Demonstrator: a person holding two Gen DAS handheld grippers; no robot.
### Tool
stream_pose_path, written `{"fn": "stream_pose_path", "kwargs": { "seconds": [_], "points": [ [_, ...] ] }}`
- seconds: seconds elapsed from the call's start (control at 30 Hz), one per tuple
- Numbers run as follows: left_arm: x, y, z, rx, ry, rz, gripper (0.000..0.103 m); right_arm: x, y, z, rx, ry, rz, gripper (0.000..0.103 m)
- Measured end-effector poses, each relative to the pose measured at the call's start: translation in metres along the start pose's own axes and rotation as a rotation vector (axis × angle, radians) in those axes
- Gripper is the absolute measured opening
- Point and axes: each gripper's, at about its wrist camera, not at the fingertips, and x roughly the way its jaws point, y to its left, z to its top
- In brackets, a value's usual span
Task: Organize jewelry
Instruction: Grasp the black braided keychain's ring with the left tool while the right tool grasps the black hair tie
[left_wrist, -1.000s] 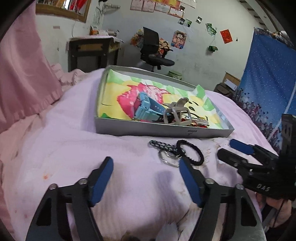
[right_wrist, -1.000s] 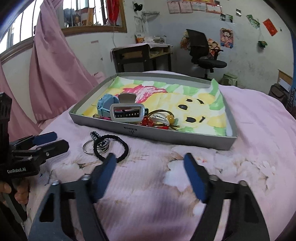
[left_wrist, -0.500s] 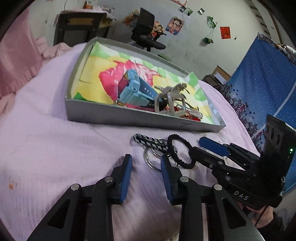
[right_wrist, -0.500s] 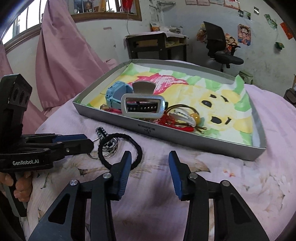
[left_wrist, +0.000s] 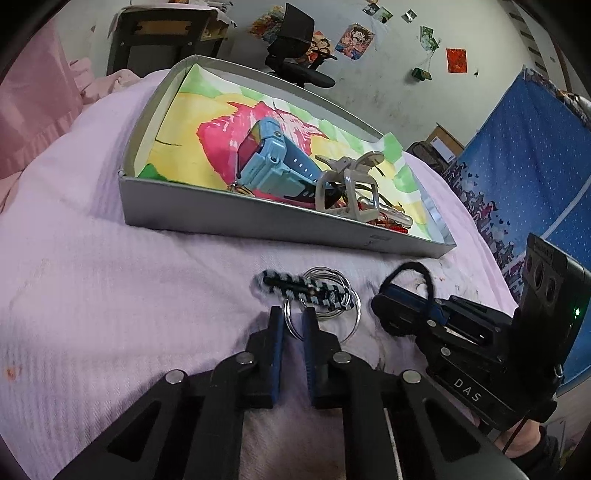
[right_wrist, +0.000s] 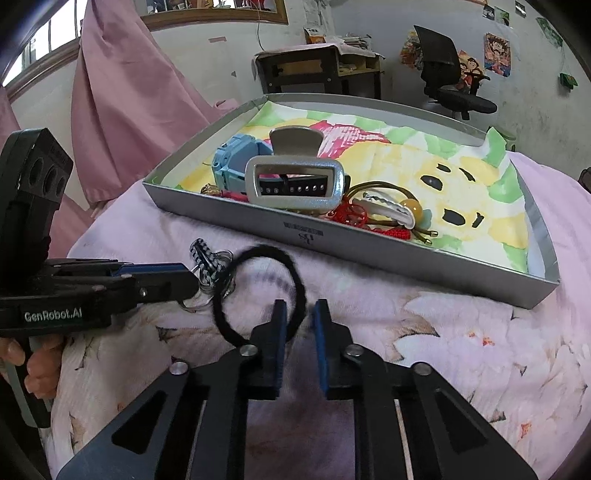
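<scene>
**Both grippers closing on loose items in front of the tray**

Your left gripper (left_wrist: 293, 320) is closing its jaws around a metal key ring (left_wrist: 291, 325); the ring's wire is sitting between the blue pads, which are nearly together. That ring is lying linked with more rings and a black-and-white braided fob (left_wrist: 306, 292) on the pink bedspread (left_wrist: 110, 280), just in front of the grey tray (left_wrist: 258, 221).

Your right gripper (right_wrist: 298, 321) is closing on the black hair tie (right_wrist: 258, 295). The tie's band is crossing the gap between the pads, and its loop is standing tilted up off the bedspread.

You are keeping both grippers side by side, tips near each other.

Inside the tray, a blue watch (left_wrist: 273, 162), a grey hair claw (right_wrist: 295, 181) and red and gold trinkets (right_wrist: 369, 218) are lying clustered against the near wall.
</scene>
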Motion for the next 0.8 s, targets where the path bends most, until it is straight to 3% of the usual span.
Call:
{"fn": "stream_pose_path", "kwargs": {
  "seconds": [0.37,0.8],
  "points": [
    [-0.017,-0.006,-0.003,0.023,-0.079,-0.022,0.004,-0.014,-0.003,-0.001,0.012,-0.077,-0.037,0.005],
    [-0.045,-0.015,-0.002,0.030,-0.162,-0.043,0.003,-0.019,-0.008,0.000,0.030,-0.110,-0.046,0.005]
  ]
}}
